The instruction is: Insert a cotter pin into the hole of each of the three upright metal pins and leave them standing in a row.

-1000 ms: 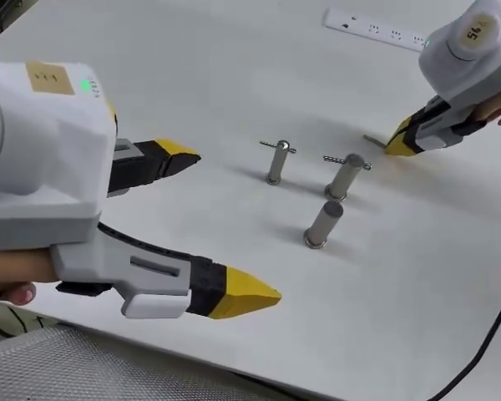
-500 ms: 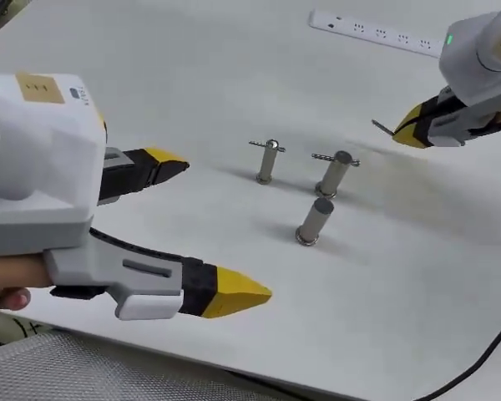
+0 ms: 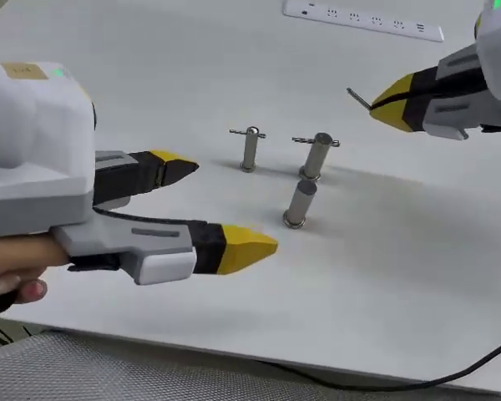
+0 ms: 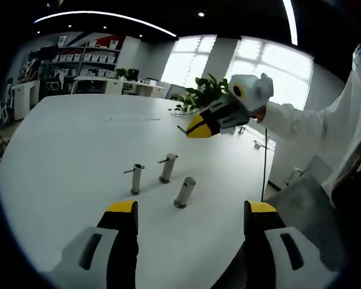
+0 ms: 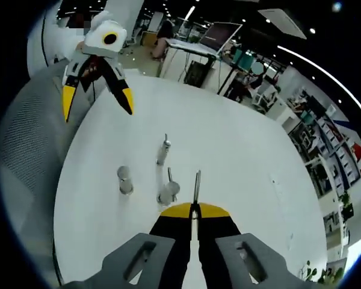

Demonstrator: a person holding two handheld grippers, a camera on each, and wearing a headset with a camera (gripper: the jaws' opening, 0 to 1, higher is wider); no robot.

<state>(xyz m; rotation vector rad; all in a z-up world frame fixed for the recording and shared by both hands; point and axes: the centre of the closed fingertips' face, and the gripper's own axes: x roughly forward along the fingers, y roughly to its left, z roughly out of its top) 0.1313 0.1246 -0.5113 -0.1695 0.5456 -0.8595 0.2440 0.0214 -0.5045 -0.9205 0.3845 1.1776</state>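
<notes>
Three upright metal pins stand on the white table (image 3: 401, 251). The far left pin (image 3: 250, 149) and the far right pin (image 3: 316, 156) each carry a cotter pin through the top. The nearer pin (image 3: 299, 203) (image 4: 184, 191) (image 5: 124, 179) has none. My right gripper (image 3: 376, 107) (image 5: 194, 208) hangs in the air to the right of and above them, shut on a thin cotter pin (image 3: 357, 98) (image 5: 197, 186) that sticks out past its tips. My left gripper (image 3: 221, 207) (image 4: 191, 208) is open and empty, left of the pins.
A white power strip (image 3: 363, 21) lies at the table's far edge. A black cable (image 3: 451, 376) runs off the near right corner. A grey mesh seat (image 3: 108, 368) sits below the near edge. A person's sleeve (image 4: 301, 114) is behind the right gripper.
My right gripper has lifted the cotter pin off the table and risen with it. The left gripper stays open with its jaws a little closer together. The head camera has shifted.
</notes>
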